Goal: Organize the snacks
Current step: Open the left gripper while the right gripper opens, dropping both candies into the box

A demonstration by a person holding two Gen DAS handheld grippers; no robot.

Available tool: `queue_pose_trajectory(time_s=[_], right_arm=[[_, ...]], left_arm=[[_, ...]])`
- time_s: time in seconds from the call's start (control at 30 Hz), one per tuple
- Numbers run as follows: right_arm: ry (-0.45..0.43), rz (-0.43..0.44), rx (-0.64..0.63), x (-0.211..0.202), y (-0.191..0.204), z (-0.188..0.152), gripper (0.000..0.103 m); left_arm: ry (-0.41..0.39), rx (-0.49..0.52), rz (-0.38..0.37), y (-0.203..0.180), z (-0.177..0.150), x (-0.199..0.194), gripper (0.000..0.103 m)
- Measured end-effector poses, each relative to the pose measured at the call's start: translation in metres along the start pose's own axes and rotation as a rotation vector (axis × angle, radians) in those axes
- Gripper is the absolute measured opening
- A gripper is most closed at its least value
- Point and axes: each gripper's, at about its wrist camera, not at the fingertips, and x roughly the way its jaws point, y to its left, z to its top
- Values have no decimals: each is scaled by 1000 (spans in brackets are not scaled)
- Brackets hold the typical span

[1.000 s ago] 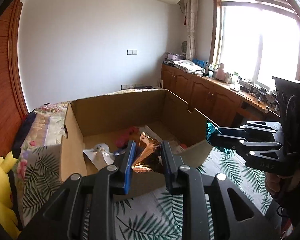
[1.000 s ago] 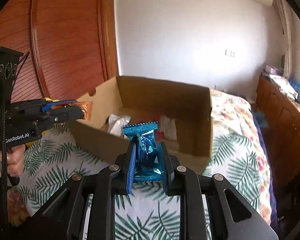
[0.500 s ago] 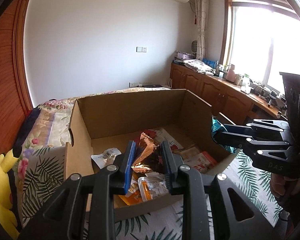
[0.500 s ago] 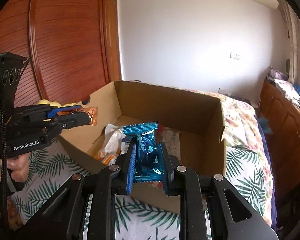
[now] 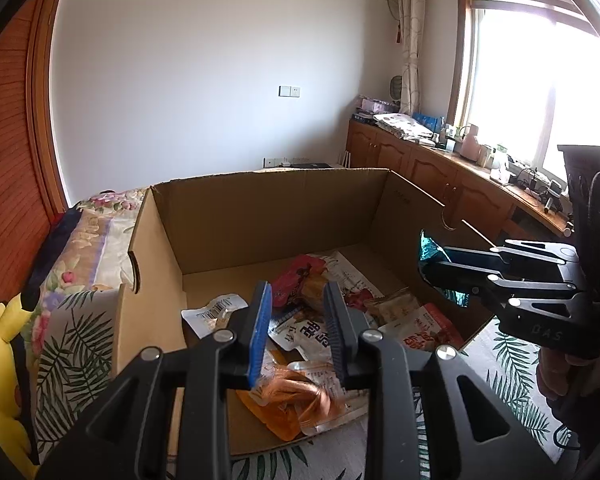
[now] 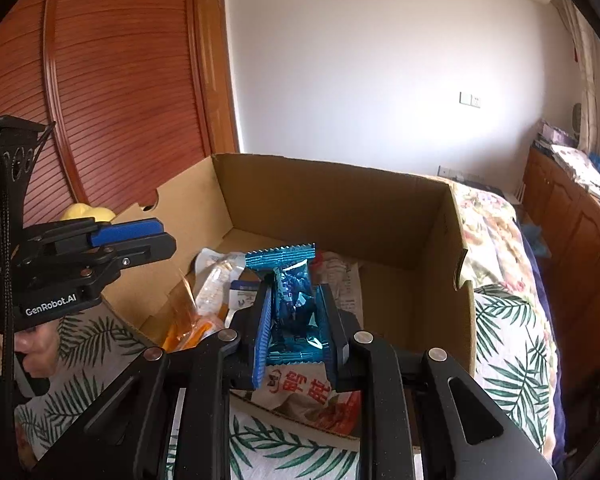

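Note:
An open cardboard box stands on the bed and holds several snack packets. My left gripper is open and empty above the box's near edge. A copper foil snack packet lies in the box just below it, on an orange packet. My right gripper is shut on a blue foil snack packet and holds it over the box's near right corner. The right gripper also shows in the left wrist view, the left gripper in the right wrist view.
The box sits on a leaf-print bedspread. A yellow plush toy lies at the left. A wooden wardrobe stands behind it. Low wooden cabinets run under the window on the right.
My left gripper has opened and let the copper foil packet fall into the box. Both grippers have moved forward over the box. The right gripper still holds the blue packet.

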Motion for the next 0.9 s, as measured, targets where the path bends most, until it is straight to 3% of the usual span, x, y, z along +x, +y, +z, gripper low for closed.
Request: queue_pose_trajectory(time_s=[0.27, 0.47, 0.9], right_arm=[[11, -2, 20, 5, -4, -2, 29], [5, -3, 25, -6, 0, -6, 29], [-52, -7, 46, -81, 24, -23, 32]], left_arm=[[2, 2, 11, -3, -1, -3, 30], [-4, 6, 24, -6, -3, -20, 30], [-53, 42, 51, -34, -11, -94, 33]])
